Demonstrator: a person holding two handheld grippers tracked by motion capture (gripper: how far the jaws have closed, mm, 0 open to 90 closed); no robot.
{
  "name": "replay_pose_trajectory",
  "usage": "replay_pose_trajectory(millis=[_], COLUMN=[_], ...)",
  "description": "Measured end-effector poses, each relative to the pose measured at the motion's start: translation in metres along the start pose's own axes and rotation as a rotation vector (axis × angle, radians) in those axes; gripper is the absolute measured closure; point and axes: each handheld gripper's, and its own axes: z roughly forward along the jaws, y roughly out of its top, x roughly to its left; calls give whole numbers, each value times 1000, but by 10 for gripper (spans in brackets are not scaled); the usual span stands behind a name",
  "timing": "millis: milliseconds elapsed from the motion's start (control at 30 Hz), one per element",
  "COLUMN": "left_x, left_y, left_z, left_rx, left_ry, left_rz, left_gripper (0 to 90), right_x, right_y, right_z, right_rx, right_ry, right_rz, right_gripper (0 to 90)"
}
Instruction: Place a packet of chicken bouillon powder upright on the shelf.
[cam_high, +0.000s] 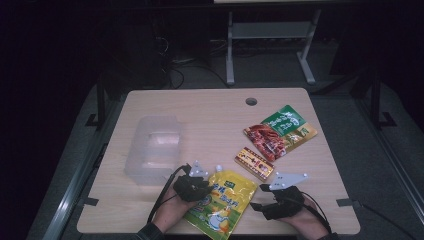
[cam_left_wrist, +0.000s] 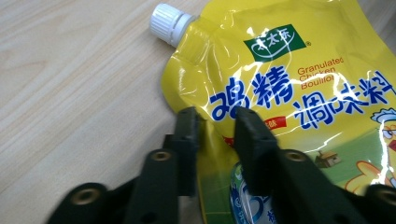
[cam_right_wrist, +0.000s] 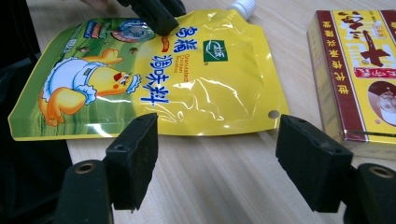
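Yellow chicken bouillon pouch (cam_high: 222, 202) lies flat on surface (cam_high: 210, 115) near front edge, white spout cap (cam_left_wrist: 169, 23) pointing away from person. Left claw (cam_left_wrist: 217, 122) clenched on pouch's left edge below spout, pads pinching film, likely to lift it toward clear plastic bin (cam_high: 152, 147) at left. Right claw (cam_right_wrist: 217, 161) released, jaws wide, nothing between them, resting just beside pouch's right edge. Red-yellow box (cam_high: 254, 163) and snack packets (cam_high: 280, 131) lie apart, untouched.
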Motion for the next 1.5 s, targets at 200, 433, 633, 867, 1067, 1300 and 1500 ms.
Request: replay_pose_trajectory(millis=[200, 433, 633, 867, 1067, 1300, 1500], left_x=[-4, 4, 8, 7, 5, 4, 5], left_y=[0, 1, 8, 16, 25, 30, 32], left_z=[0, -6, -24, -41, -53, -59, -64], left_rx=[-4, -42, -133, -217, -280, -336, -385], left_ry=[23, -14, -45, -77, -107, -111, -104], left_rz=[27, -8, -30, -33, -22, -13, -29], left_gripper=[880, 900, 900, 900, 900, 900, 900], right_x=[-1, -3, -5, -8, -19, -26, -25], right_y=[0, 1, 1, 3, 8, 16, 17], right_z=[1, -1, -1, 2, 11, 28, 37], right_rx=[10, -2, -13, -29, -69, -92, -118], right_ry=[0, -4, -5, -1, 68, 151, 208], right_rz=[8, 19, 32, 62, 93, 112, 145], right_gripper=[290, 264, 228, 177, 142, 137, 174])
